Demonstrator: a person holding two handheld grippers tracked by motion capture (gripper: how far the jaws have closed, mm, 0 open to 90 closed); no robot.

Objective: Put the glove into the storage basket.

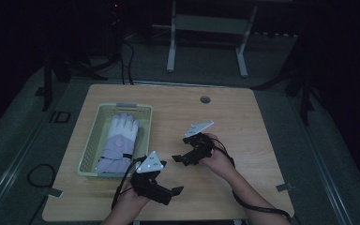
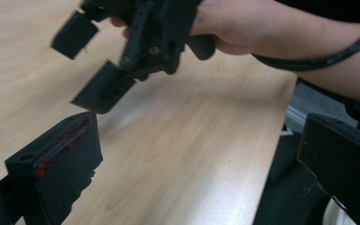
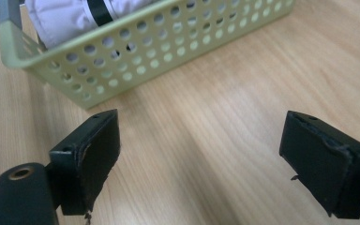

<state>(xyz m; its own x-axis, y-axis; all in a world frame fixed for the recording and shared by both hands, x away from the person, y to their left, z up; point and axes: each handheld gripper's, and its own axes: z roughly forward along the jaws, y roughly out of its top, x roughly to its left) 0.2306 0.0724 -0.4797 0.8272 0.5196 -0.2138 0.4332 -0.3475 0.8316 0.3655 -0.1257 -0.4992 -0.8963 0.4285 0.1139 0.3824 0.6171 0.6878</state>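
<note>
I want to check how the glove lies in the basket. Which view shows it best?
The high view: it looks down on the whole glove, lying lengthwise in the green basket with its fingers pointing away from the person. The right gripper view catches just a corner of it above the basket's wall. The left gripper view faces the other hand instead.

Black hand-held gripper (image 1: pixel 177 190) pair (grey triangular top plates), seemingly coiled black cables (image 1: pixel 258 206), bare forearms.
</note>
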